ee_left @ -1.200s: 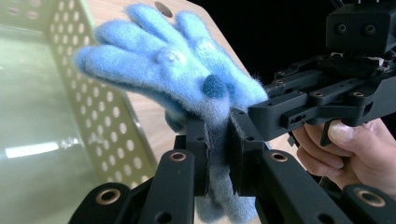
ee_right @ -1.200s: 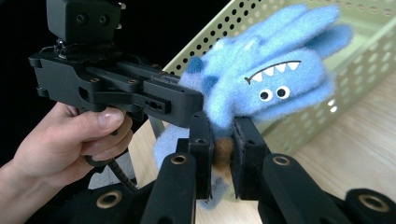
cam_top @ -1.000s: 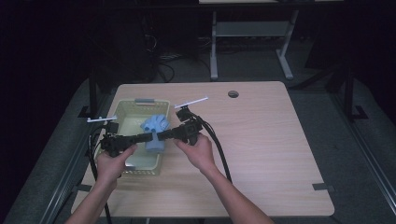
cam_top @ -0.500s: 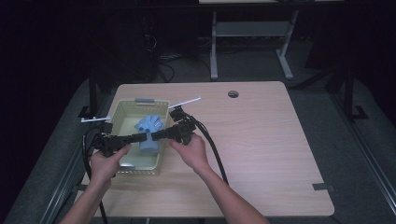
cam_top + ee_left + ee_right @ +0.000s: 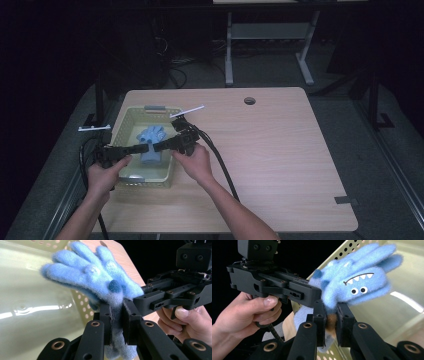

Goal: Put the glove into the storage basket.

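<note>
I see both grippers pinching one fuzzy blue glove [image 5: 151, 142] over the pale green basket [image 5: 126, 122] at the worktop's [image 5: 280, 150] left side. My left gripper [image 5: 116, 315] clamps its cuff; my right gripper [image 5: 329, 315] grips the glove from the opposite side. The glove's monster face shows in the right gripper view. Basket walls flank the glove.

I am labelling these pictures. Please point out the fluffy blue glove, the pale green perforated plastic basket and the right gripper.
fluffy blue glove [image 5: 359, 282]: right gripper view, on its monster face.
pale green perforated plastic basket [image 5: 125, 120]: high view, on its left wall.
right gripper [image 5: 329, 315]: right gripper view, between its jaws' tips.
</note>
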The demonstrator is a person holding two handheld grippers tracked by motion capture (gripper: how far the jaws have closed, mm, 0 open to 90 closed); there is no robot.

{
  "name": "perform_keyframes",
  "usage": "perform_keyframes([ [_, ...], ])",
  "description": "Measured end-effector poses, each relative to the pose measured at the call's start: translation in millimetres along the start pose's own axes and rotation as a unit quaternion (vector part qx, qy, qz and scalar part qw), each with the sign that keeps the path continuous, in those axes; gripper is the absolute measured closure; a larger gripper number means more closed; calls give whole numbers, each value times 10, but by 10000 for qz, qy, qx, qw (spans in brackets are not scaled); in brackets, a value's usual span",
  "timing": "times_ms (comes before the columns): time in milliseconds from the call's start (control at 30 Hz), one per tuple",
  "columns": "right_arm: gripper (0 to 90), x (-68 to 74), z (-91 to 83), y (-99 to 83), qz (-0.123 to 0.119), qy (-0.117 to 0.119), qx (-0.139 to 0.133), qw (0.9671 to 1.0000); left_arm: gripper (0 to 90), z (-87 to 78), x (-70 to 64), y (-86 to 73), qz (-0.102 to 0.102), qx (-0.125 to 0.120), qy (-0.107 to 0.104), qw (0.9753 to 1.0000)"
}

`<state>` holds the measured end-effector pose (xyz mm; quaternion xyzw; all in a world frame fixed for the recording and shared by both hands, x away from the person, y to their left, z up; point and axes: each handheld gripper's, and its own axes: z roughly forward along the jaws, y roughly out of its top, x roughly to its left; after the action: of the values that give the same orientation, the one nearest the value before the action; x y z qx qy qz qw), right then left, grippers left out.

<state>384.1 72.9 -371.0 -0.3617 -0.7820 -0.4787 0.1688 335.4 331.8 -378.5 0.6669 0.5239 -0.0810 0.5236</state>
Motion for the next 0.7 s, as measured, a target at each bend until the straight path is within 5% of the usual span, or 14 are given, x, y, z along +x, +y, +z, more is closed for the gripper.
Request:
perform_keyframes([
  [233,798,-31,113,7,134,109,6,9999,804,-49,113,-2,-62,18,-39,10000],
  [700,794,-86,344,-4,212,44,65,9997,804,-77,258,-13,-229,170,252,9993],
])
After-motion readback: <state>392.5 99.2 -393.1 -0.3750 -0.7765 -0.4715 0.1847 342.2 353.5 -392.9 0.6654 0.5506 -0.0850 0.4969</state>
